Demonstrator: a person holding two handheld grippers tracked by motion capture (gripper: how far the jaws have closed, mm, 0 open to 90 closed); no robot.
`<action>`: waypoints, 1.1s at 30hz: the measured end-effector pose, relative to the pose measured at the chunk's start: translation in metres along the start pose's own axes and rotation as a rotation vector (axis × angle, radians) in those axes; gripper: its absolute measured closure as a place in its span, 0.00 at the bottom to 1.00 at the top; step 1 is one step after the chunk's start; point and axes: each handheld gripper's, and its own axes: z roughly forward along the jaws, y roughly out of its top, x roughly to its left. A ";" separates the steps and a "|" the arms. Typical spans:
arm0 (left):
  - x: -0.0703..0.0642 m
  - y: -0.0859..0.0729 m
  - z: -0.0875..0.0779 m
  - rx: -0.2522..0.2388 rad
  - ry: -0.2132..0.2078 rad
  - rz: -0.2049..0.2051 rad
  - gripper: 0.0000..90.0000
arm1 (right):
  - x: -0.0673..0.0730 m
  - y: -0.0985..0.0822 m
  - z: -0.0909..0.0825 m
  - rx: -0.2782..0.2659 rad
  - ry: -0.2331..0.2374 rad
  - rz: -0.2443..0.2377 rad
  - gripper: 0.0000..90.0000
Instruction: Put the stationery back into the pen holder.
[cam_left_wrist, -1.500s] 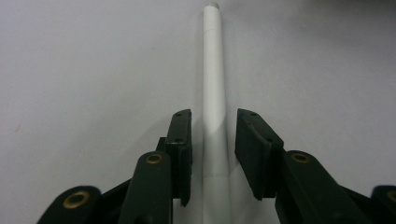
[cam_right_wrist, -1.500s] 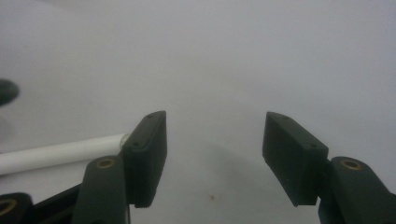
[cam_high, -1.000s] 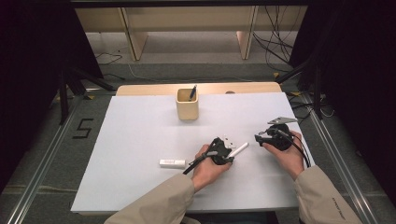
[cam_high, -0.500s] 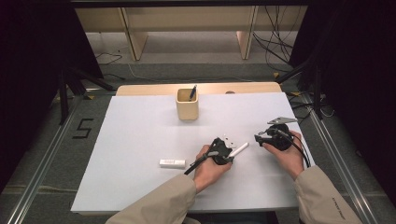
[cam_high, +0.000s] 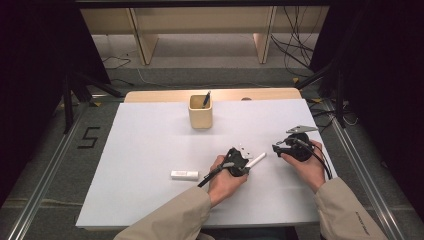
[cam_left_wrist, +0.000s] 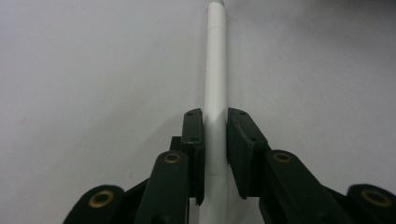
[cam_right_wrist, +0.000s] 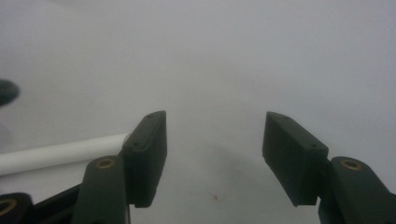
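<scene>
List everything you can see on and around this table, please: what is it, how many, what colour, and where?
white pen: one, white, near the front middle of the table, clamped between the left gripper's jaws
small white block: one, white, lying on the sheet left of the left hand; what it is I cannot tell
wooden cup: one, pale wood, at the back middle of the table
dark pen: one, dark, standing tilted in the wooden cup
white sheet: one, white, covering most of the table
table: one, light wood, its back edge bare
left gripper: one, black, jaws just closed onto the white pen
right gripper: one, black, jaws apart with nothing between them, right of the white pen
</scene>
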 end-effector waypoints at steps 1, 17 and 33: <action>0.000 0.000 0.000 -0.003 0.002 0.001 0.86 | 0.000 0.000 0.000 0.000 0.000 0.000 0.45; -0.001 -0.002 0.000 -0.013 0.011 0.011 0.87 | 0.000 0.000 0.000 -0.002 -0.001 0.000 0.45; -0.002 -0.005 -0.001 -0.036 0.014 0.011 0.87 | -0.001 0.000 -0.002 -0.010 0.000 0.014 0.43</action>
